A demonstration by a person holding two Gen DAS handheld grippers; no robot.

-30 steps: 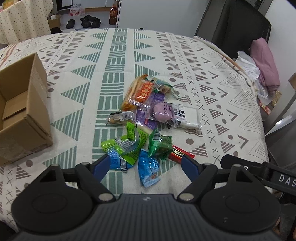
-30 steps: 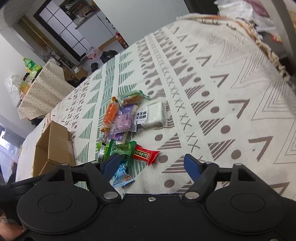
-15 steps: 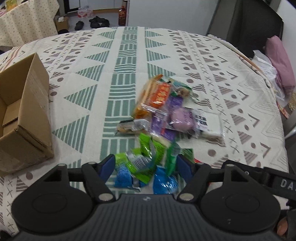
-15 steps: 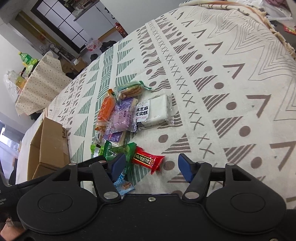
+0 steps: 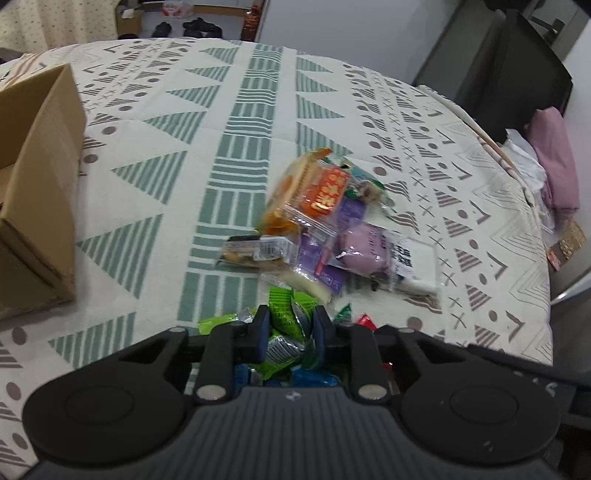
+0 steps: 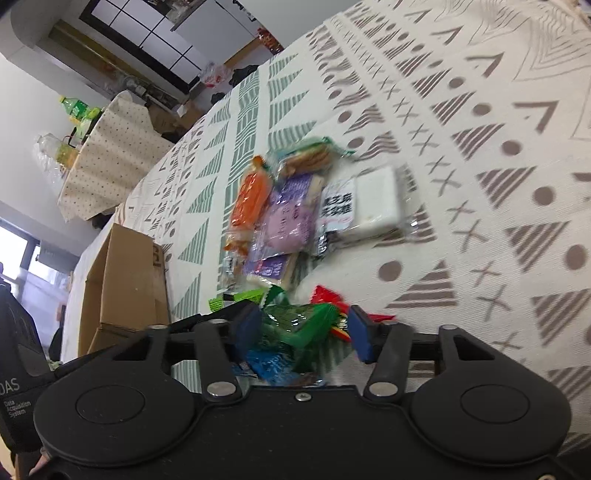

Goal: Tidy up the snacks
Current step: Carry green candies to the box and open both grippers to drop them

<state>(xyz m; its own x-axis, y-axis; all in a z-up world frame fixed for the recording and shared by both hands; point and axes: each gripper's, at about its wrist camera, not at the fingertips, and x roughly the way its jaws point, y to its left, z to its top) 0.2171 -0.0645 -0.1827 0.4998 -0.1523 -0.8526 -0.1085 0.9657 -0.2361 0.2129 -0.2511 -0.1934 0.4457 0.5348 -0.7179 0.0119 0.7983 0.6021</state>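
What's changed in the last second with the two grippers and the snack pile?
Both grippers came down onto the near end of the pile. The left gripper has just closed on the light green packets. The right gripper has been closing around a dark green packet, pads not clearly pressing. The cardboard box and far snacks stayed put.

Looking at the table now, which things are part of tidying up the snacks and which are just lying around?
Part of the job:
- snack packets
- cardboard box
- left hand-held gripper
- right hand-held gripper

Just lying about:
- pink cloth
- shoes
- green bottle
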